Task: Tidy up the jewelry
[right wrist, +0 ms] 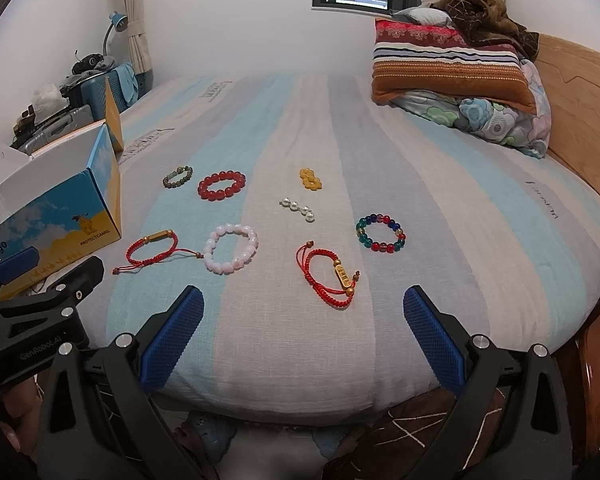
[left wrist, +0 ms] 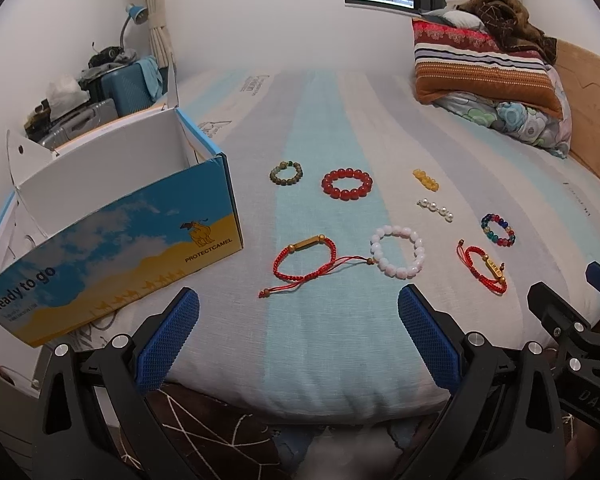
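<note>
Ahead of both grippers, the striped bedsheet (right wrist: 300, 340) looks like matt woven cloth, while the shoe box (left wrist: 112, 240) beside the left gripper (left wrist: 299, 312) is smooth printed cardboard with a slight sheen. The red bead bracelet (left wrist: 347, 183) and multicoloured bead bracelet (right wrist: 380, 233) look glossy and glassy; the red cord bracelet (right wrist: 328, 280) near the right gripper (right wrist: 303, 307) is braided string with a shiny gold-coloured bar. Both grippers' pads (right wrist: 172, 340) are blue, rough-textured rubber on matt black plastic arms with bright metal screws.

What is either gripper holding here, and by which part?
Nothing. The left gripper and right gripper are both open, short of the bracelets on the bed.
</note>
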The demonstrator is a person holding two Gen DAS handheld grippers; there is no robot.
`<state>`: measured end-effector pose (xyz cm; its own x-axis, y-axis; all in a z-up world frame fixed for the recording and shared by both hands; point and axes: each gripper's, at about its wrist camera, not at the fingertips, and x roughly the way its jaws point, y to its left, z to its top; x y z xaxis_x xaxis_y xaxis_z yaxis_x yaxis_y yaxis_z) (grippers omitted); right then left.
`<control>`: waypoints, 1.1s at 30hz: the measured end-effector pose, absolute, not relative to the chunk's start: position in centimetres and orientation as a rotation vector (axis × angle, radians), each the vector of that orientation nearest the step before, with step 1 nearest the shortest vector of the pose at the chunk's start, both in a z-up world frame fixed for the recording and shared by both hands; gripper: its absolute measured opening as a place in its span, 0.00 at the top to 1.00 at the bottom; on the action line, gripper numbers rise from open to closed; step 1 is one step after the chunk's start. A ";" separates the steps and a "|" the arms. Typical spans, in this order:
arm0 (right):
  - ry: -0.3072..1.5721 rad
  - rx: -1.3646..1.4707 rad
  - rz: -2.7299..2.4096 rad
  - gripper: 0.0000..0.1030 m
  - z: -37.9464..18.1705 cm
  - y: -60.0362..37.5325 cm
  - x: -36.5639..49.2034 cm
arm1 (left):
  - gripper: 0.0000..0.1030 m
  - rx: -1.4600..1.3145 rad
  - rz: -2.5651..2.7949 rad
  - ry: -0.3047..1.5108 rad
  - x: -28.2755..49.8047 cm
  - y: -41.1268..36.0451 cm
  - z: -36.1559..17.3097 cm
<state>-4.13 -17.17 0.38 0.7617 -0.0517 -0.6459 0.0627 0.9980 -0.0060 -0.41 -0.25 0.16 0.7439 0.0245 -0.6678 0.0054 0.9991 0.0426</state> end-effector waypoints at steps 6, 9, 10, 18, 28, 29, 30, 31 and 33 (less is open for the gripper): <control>0.700 0.019 -0.062 0.07 0.4 -17.2 -4.1 | 0.05 0.044 0.013 0.730 -0.5 -0.2 0.2; 0.700 0.019 -0.062 0.07 0.4 -17.2 -4.1 | 0.05 0.045 0.010 0.731 -0.5 -0.2 0.2; 0.699 0.018 -0.063 0.07 0.4 -17.2 -4.2 | 0.05 0.047 0.007 0.731 -0.5 -0.2 0.2; 0.694 0.020 -0.068 0.07 0.5 -17.4 -4.2 | 0.05 0.046 0.001 0.730 -0.6 -0.3 0.3; 0.694 0.022 -0.068 0.07 0.5 -17.5 -4.2 | 0.05 0.038 -0.001 0.731 -0.6 -0.3 0.4; 0.694 0.022 -0.068 0.07 0.5 -17.5 -4.2 | 0.05 0.038 -0.002 0.731 -0.6 -0.3 0.4; 0.693 0.022 -0.068 0.07 0.6 -17.5 -4.2 | 0.05 0.038 -0.005 0.731 -0.6 -0.3 0.4; 0.694 0.022 -0.068 0.07 0.6 -17.5 -4.2 | 0.05 0.039 -0.007 0.731 -0.6 -0.3 0.4; 0.694 0.021 -0.068 0.07 0.6 -17.5 -4.2 | 0.05 0.032 -0.014 0.733 -0.6 -0.3 0.5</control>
<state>-4.20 -17.50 0.55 0.7668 -0.0557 -0.6395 0.0698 0.9976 -0.0032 -0.64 -0.26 0.51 0.7429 -0.0013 -0.6695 0.0237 0.9994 0.0244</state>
